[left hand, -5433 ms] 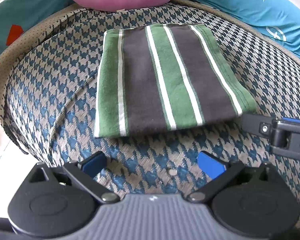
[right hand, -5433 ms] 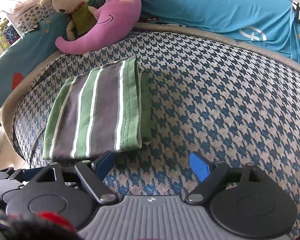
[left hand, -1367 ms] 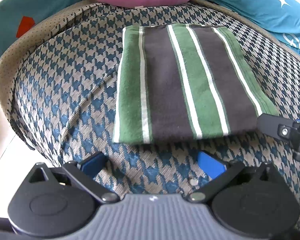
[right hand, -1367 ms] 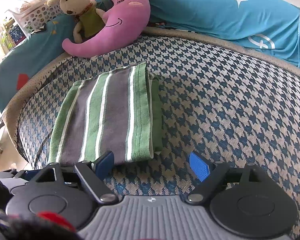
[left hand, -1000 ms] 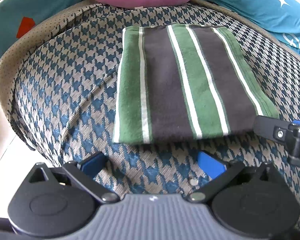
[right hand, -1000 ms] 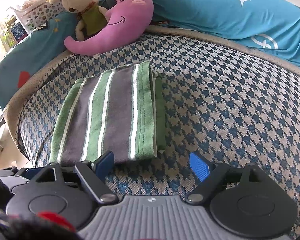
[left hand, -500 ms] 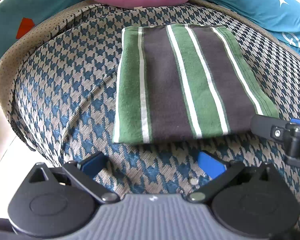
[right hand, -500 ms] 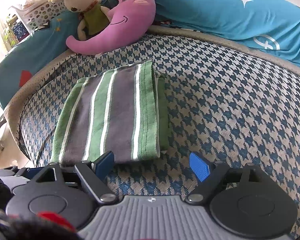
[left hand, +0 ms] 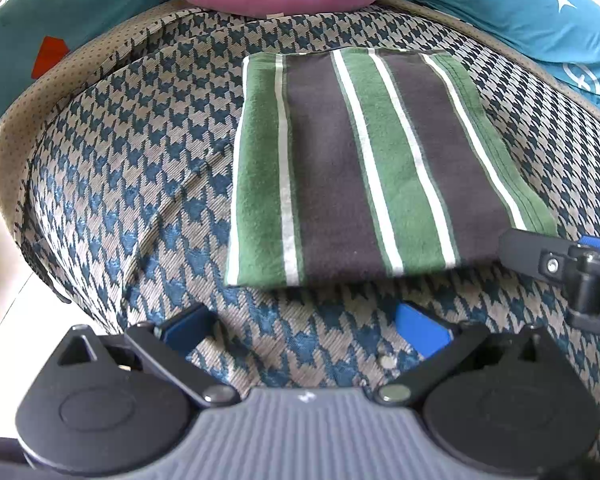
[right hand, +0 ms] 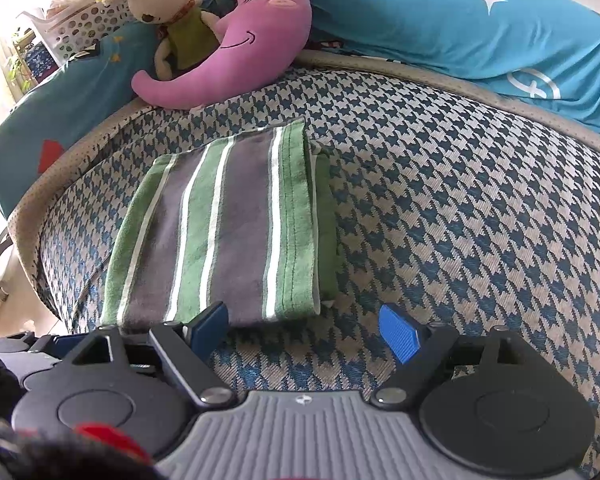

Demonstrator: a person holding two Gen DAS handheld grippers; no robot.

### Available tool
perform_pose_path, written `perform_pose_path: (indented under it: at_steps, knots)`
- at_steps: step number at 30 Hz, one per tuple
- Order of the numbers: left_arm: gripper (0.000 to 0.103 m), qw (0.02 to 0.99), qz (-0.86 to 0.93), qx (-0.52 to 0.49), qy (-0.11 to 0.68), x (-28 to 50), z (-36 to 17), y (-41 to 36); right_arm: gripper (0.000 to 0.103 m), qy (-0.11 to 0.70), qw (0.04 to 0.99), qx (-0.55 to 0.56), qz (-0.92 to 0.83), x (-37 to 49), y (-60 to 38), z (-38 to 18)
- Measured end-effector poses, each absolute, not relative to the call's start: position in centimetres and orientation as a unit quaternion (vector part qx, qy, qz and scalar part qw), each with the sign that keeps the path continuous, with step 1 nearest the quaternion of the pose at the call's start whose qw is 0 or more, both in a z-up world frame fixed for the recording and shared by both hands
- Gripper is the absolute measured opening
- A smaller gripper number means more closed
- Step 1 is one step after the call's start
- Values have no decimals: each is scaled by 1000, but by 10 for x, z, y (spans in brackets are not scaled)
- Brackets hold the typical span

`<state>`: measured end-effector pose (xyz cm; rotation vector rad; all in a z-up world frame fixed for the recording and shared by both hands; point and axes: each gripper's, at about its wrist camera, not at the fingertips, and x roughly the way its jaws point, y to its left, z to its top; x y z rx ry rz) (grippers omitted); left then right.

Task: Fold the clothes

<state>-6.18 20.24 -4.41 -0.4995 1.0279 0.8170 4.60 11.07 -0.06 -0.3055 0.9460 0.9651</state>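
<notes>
A green, grey and white striped garment lies folded into a flat rectangle on a houndstooth cushion. My left gripper is open just short of the garment's near edge, nothing between its blue pads. From the right wrist view the folded garment sits left of centre, its layered edge facing right. My right gripper is open over the cushion at the garment's near right corner, holding nothing. Part of the right gripper's finger shows at the right of the left wrist view.
A purple moon pillow and a stuffed rabbit rest at the back, against teal cushions. A white perforated basket stands far left. The cushion's left edge drops to the floor. Bare cushion extends to the right.
Both grippers have stayed open and drifted only slightly over the last second; the folded garment has not moved. Compared with 5.4 s ago, both views have shifted a little leftward.
</notes>
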Motion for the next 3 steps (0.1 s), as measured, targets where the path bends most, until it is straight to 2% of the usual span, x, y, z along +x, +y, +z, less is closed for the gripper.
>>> perform_pose_path:
  at_steps: [3]
  knots:
    - [103,763,377,-231,472,-61,-44,200,83,436,770,-140,444,46,111,-1]
